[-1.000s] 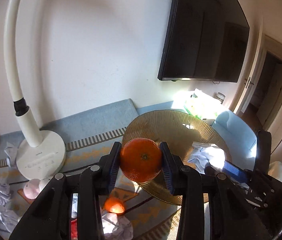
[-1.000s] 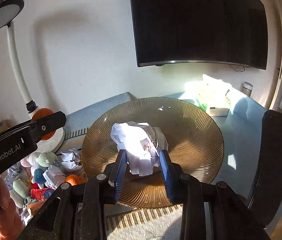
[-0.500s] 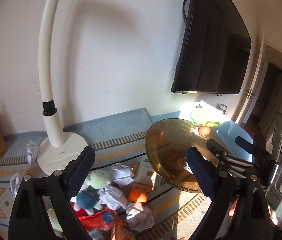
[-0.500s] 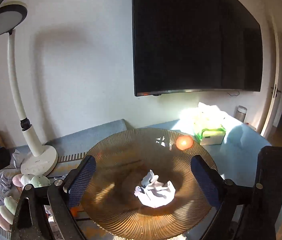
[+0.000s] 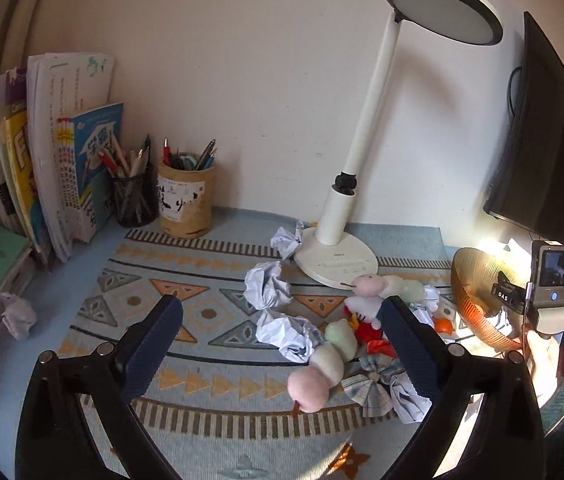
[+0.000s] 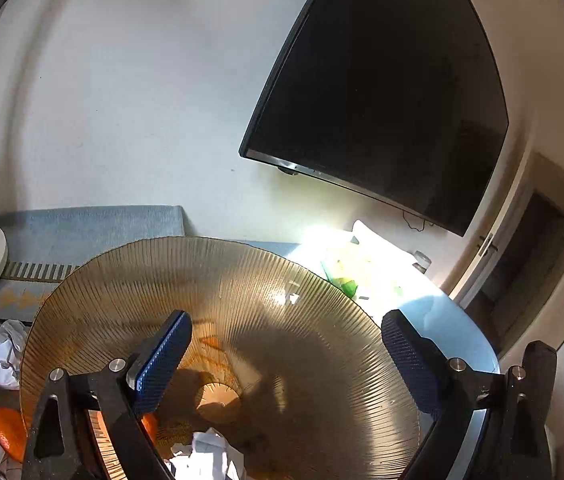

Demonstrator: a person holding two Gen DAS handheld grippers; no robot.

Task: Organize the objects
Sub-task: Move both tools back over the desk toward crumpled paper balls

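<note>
My left gripper (image 5: 280, 308) hangs over the patterned mat (image 5: 186, 280). Its jaws are opening and nothing is between them. Beyond them lie crumpled paper balls (image 5: 268, 286), a pastel dango plush (image 5: 329, 360), a red plush (image 5: 365, 326), a checked bow (image 5: 369, 384) and an orange (image 5: 441, 325). My right gripper (image 6: 286, 320) stands open and empty over the amber ribbed bowl (image 6: 242, 280). Crumpled paper (image 6: 206, 456) lies at the bowl's bottom. An orange patch (image 6: 149, 424) shows low at the left, partly hidden by a finger. The bowl (image 5: 469, 280) is also at the left wrist view's right edge.
A white desk lamp (image 5: 337, 256) stands behind the pile. Two pen holders (image 5: 186, 204) and upright books (image 5: 62, 160) fill the back left. A lone paper ball (image 5: 18, 316) lies at the far left. A dark screen (image 6: 381, 92) hangs on the wall, with a tissue pack (image 6: 345, 268) behind the bowl.
The left gripper let go of the orange and swung left, away from the bowl, to the mat. The right gripper released the crumpled paper into the bowl, opened wide and rolled.
</note>
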